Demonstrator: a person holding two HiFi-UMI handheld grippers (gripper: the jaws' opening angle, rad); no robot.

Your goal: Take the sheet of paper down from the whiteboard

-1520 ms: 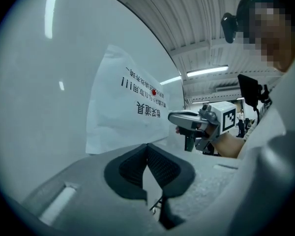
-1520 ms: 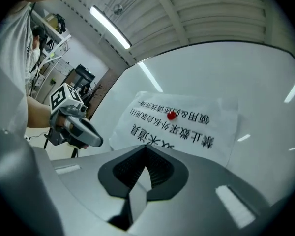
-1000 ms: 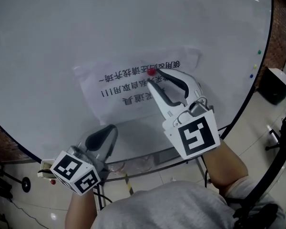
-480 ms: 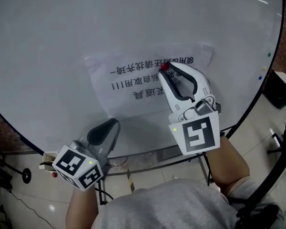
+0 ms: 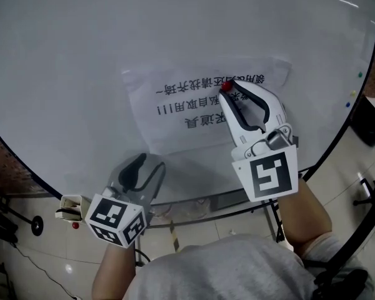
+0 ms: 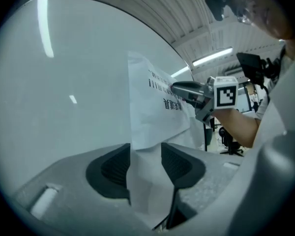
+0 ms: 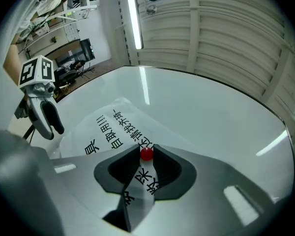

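Note:
A white sheet of paper (image 5: 194, 111) with black print hangs on the whiteboard (image 5: 81, 55), pinned near its top by a small red magnet (image 5: 225, 87). My right gripper (image 5: 229, 92) is shut on that magnet (image 7: 146, 153), its fingertips on either side of it over the paper (image 7: 108, 132). My left gripper (image 5: 144, 162) is at the sheet's lower left corner. Its jaws have just been opening, and in the left gripper view the paper's corner (image 6: 152, 112) hangs loose between the parted pads (image 6: 115, 168).
Small coloured magnets (image 5: 360, 75) dot the board's right edge. The board's lower frame and tray (image 5: 225, 199) run just under both grippers. A black box (image 5: 369, 120) stands on the tiled floor at the right.
The right jaws have closed onto the red magnet. The left jaws, shut before, now stand apart, and the left gripper has sunk slightly.

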